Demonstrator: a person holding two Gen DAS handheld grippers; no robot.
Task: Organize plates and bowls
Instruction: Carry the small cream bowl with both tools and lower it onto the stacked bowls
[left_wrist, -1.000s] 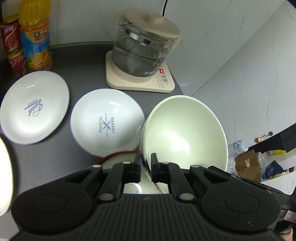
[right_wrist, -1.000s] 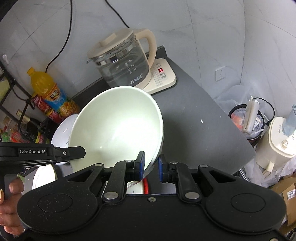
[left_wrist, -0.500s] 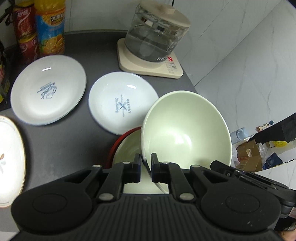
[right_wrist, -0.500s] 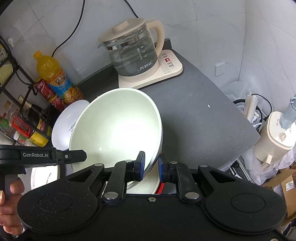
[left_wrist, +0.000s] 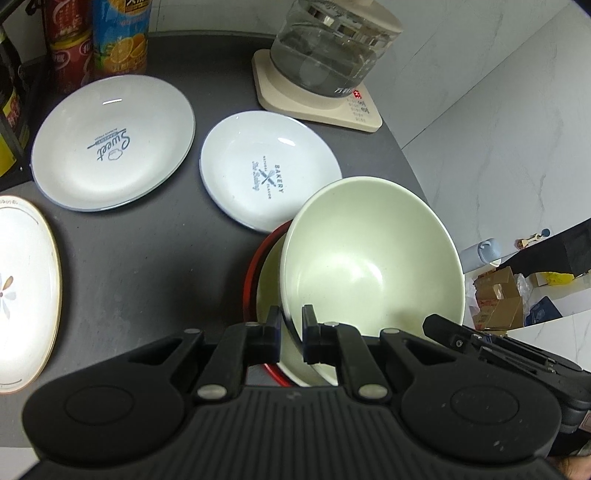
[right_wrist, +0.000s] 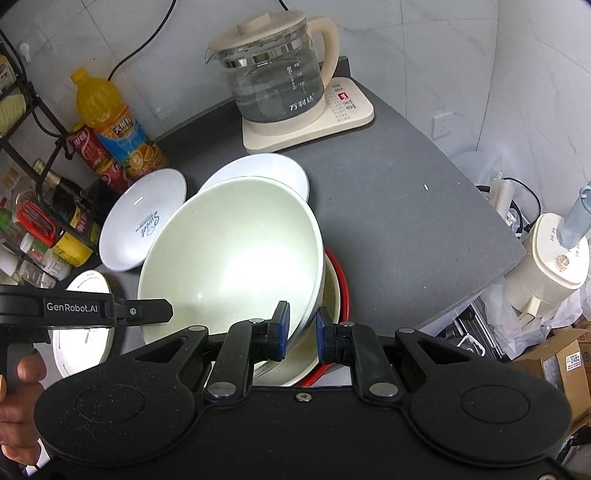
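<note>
Both tongs on bowl (right_wrist: 229, 254) rim

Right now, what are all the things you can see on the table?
Big bowl: one, pale green, held tilted above the red-rimmed bowl.
Red-rimmed bowl: one, on the table underneath.
Plates: two pale blue, "Sweet" and "Bakery"; one white flowered, left edge.
Kettle: one, glass and cream, at the back.
Juice bottle: one, orange, beside red cans.
Table: dark grey.
Left gripper, right gripper: black, both gripping the big bowl's rim.
</note>
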